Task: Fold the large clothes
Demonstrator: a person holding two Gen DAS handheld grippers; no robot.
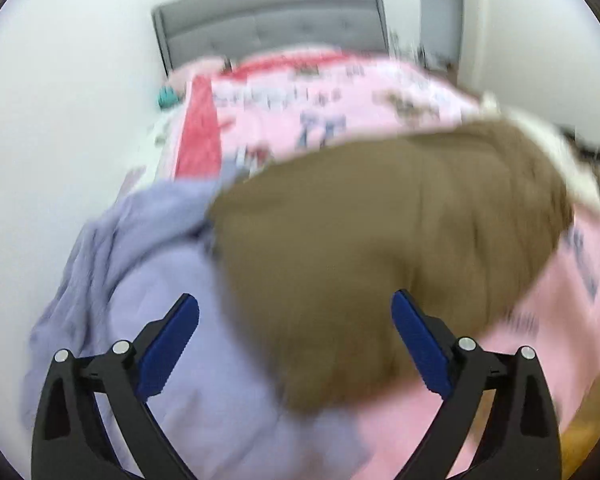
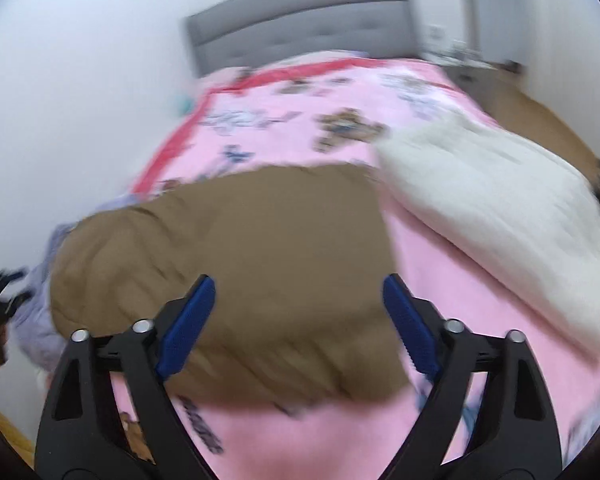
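From where I sit, the brown garment (image 1: 388, 248) looks like a compact folded bundle lying on the bed (image 2: 440, 280), so I judge that piece finished or nearly so. Both frames are motion-blurred, so I cannot confirm how neat its edges are. To its left a lavender garment (image 1: 148, 264) lies rumpled and touching the brown one; that one clearly needs folding. On the right side of the bed a white garment (image 2: 492, 208) lies apart from the brown bundle, and I cannot tell whether it is folded.

My left hand-held gripper (image 1: 296, 340) hangs released, jaws wide apart, above the seam between lavender and brown cloth, grasping nothing. My right hand-held gripper (image 2: 298, 324) is likewise spread and holding nothing, over the brown bundle's near edge.

The bed carries a pink printed quilt with a red border, a grey padded headboard (image 2: 300, 12) at the far end, white walls around, and wooden floor (image 2: 540, 116) to the right.
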